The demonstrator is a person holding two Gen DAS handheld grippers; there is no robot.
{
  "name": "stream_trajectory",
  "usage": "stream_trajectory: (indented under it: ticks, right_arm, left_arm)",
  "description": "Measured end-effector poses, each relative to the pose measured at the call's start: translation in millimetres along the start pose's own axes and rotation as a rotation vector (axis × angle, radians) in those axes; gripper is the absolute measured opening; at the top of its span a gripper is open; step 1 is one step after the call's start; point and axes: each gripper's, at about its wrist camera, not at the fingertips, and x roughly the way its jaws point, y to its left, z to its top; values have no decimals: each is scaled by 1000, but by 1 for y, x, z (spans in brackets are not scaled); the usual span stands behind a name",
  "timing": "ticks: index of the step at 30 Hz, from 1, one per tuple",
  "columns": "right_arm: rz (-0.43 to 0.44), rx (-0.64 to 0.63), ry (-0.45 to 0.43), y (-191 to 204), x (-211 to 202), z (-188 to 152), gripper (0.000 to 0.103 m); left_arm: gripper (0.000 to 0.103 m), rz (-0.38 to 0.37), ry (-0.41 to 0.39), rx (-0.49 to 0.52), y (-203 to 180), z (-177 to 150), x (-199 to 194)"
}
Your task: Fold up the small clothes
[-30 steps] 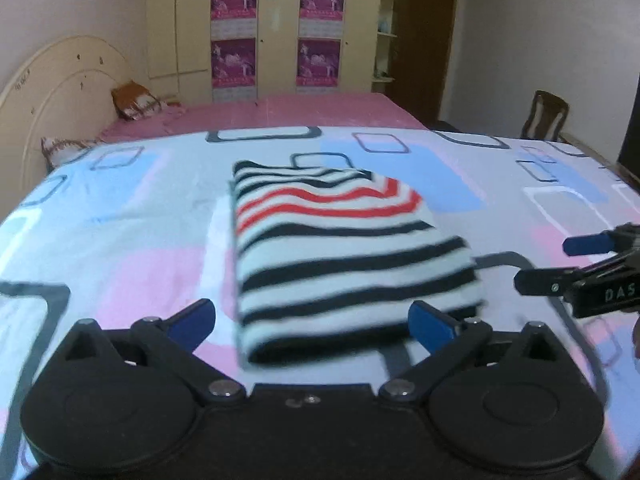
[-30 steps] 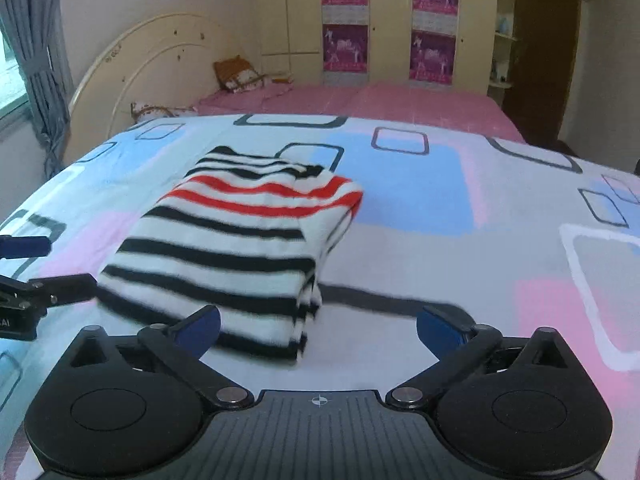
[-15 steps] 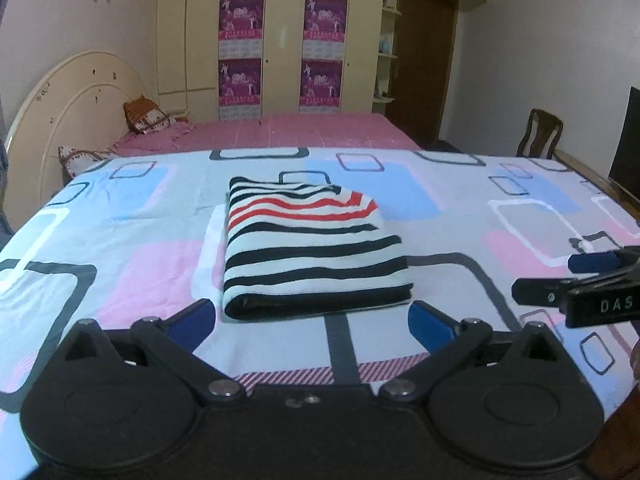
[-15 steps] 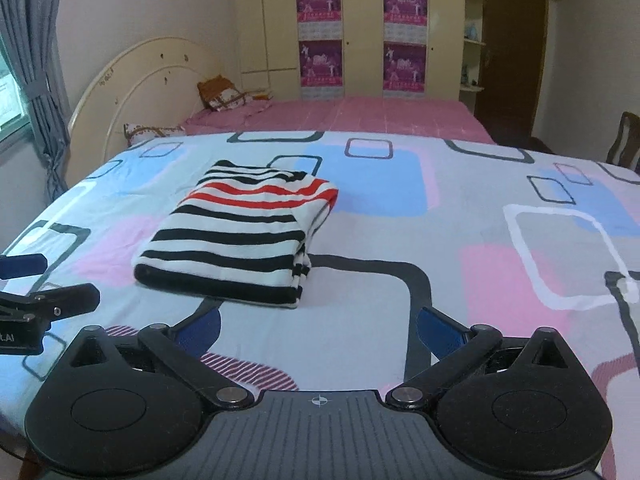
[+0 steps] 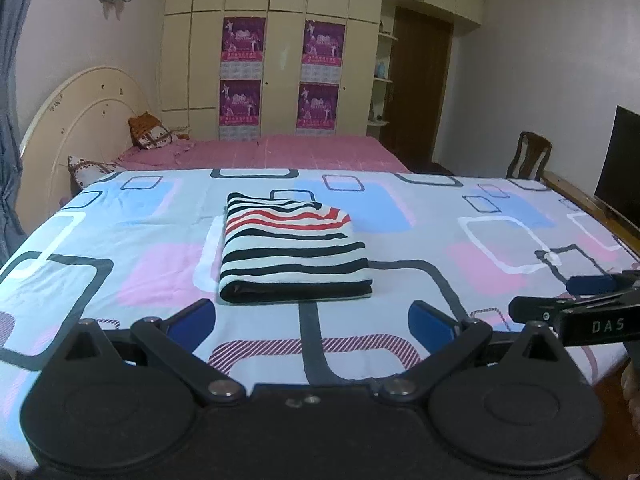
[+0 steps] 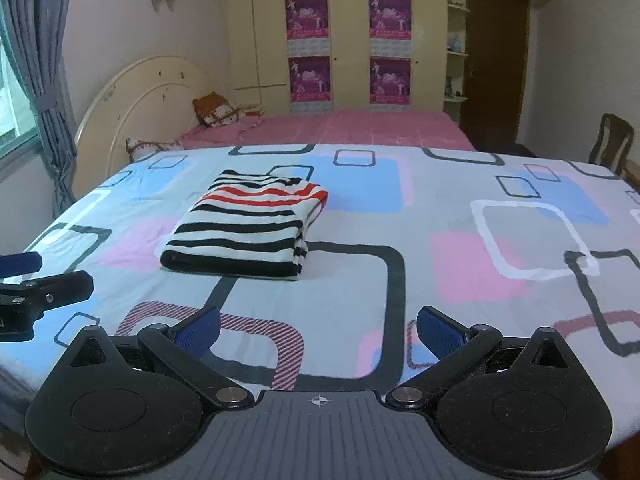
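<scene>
Striped sweater (image 5: 294, 250) folded into a neat rectangle, sitting on the patterned bedsheet (image 5: 460, 240) toward the left-middle of the bed.

Long axis runs away from the cameras toward the pink bedspread (image 5: 280, 152) and the wardrobe (image 5: 280, 60); the thick folded edge faces the grippers, and the red stripes are at the far end (the rest is black and white). Left gripper (image 5: 310, 322) hangs over the near edge of the bed with its jaws spread wide, holding nothing, well short of the sweater. Right gripper (image 6: 318, 330) is the same deal, jaws wide apart and empty, off to the right of the sweater.
</scene>
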Motion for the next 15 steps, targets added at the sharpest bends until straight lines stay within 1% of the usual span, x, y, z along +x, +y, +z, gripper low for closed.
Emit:
stream_trajectory:
  ticks: [4,8,10,15]
  right_arm:
    - [-4,19,-14,-2,-16,-5,103]
    - [-11,36,-20,-3,-24,-7,103]
    - [-5,47,-24,-3,-27,-6,103]
    - [6,27,-41,2,-34,-2,103]
  left_arm:
    - [103,6,-8,-18,-2,-4,-14]
    - [103,6,-23,-14,-4,-5,-28]
    - [103,9,-30,-7,-5,-4,-30]
    - [103,11,-40,1,-7,-3,-33]
